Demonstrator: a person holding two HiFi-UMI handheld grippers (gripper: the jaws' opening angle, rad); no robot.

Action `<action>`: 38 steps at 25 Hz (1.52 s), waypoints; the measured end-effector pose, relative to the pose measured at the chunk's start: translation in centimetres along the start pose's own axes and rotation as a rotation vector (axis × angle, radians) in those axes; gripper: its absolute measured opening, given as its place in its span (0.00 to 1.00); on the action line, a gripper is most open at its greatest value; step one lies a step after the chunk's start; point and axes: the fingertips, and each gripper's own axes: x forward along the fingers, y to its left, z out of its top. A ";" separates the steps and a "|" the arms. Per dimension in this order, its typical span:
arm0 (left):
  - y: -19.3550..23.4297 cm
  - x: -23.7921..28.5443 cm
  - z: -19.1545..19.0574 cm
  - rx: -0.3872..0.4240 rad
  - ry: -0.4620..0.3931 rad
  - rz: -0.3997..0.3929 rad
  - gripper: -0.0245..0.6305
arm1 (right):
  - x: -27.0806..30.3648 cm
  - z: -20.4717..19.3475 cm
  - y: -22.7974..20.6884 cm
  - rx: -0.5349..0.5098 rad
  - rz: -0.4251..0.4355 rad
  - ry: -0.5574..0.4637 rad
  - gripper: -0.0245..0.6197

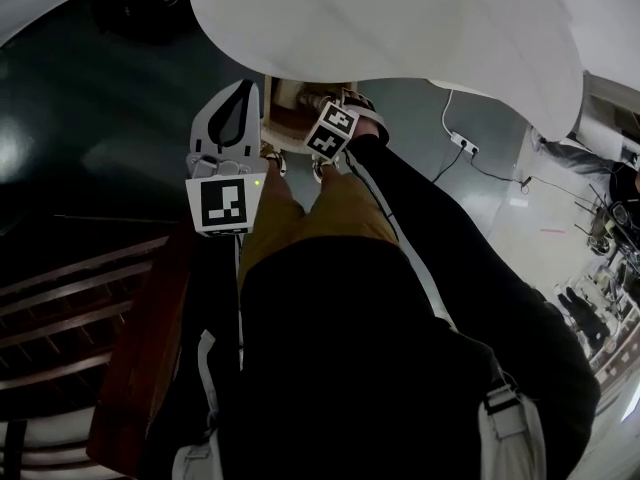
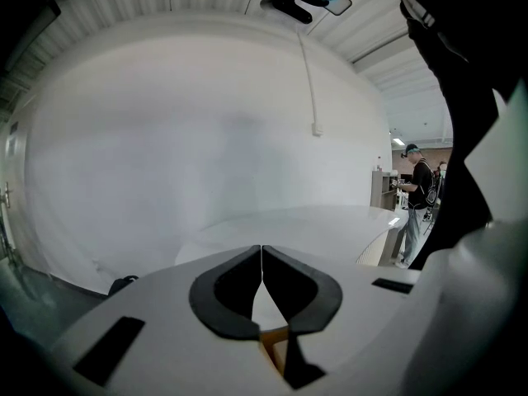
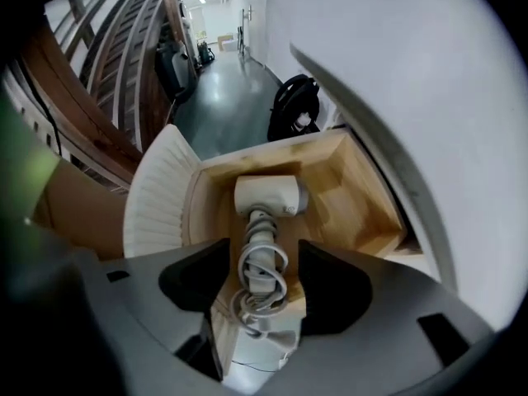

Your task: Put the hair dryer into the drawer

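A white hair dryer [image 3: 268,195] lies in the open wooden drawer [image 3: 363,196], its grey cord [image 3: 262,283] wound round the handle. My right gripper [image 3: 262,262] hangs just above it, open, one jaw on each side of the handle and neither touching it. In the head view its marker cube [image 1: 332,130] sits over the drawer [image 1: 290,118], under the table's edge. My left gripper [image 2: 261,250] is shut on nothing and points away at a white wall. In the head view this left gripper [image 1: 245,90] is beside the drawer's left side.
A white round table top [image 1: 400,18] overhangs the drawer. The drawer's white ribbed front [image 3: 157,196] is at its left. Dark wooden slats [image 1: 80,298] stand at the left. A black bag [image 3: 293,106] lies on the floor beyond. A power strip [image 1: 462,144] lies at right.
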 end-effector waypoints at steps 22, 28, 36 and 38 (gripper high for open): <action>-7.6 -0.8 4.6 0.057 -0.038 0.043 0.06 | -13.9 0.8 -1.9 0.204 -0.014 -0.435 0.46; -9.3 -0.4 6.6 0.037 -0.069 0.047 0.06 | -19.1 1.4 -4.9 0.271 -0.037 -0.593 0.46; -8.9 0.1 10.2 0.059 -0.137 0.083 0.06 | -28.6 3.5 -9.5 0.340 -0.128 -0.843 0.46; -9.0 0.2 11.4 0.068 -0.160 0.081 0.06 | -31.0 3.9 -10.4 0.335 -0.162 -0.896 0.46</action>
